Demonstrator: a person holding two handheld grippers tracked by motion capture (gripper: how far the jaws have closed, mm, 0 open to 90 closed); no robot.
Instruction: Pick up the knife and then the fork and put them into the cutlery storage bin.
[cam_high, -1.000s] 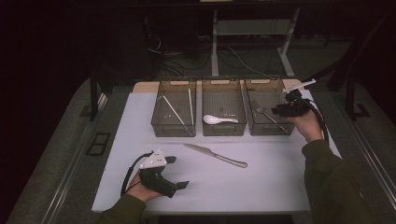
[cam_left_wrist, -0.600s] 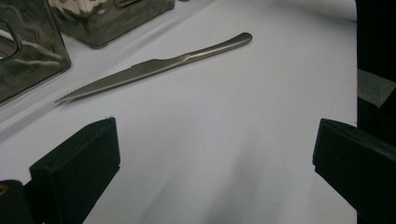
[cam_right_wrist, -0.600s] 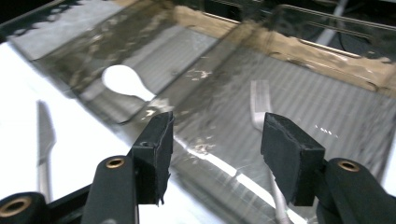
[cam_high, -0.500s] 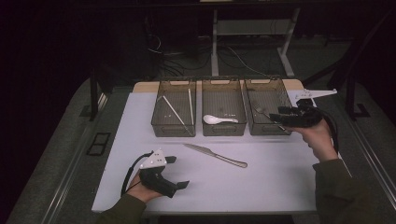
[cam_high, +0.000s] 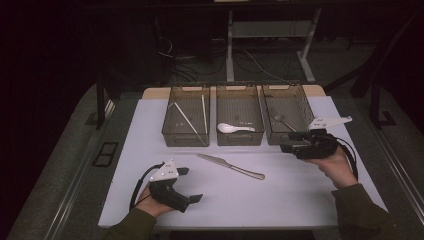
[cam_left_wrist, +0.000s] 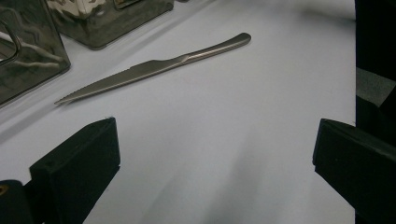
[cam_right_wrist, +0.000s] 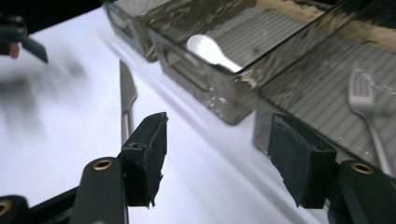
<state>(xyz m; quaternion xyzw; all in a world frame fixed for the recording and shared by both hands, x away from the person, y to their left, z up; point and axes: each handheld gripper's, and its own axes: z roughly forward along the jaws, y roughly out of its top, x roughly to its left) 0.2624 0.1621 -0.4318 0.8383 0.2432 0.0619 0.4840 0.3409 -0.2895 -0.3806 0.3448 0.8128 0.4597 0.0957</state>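
My right gripper (cam_high: 292, 141) pulled back from right-hand smoked-plastic bin (cam_high: 287, 141), steel fork (cam_high: 283, 120) left inside; jaws just opened, spread, empty. Judge next item: steel table knife (cam_high: 230, 166) on white worktop (cam_high: 300, 195), 9 o'clock of it. Left gripper (cam_high: 191, 184) spread, idle.

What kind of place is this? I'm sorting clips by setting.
Most likely a lab or workshop set up for recording, not a kitchen: a white-topped table in a dark room, loose cables on the floor behind it, and three clear smoky plastic bins sorting cutlery.
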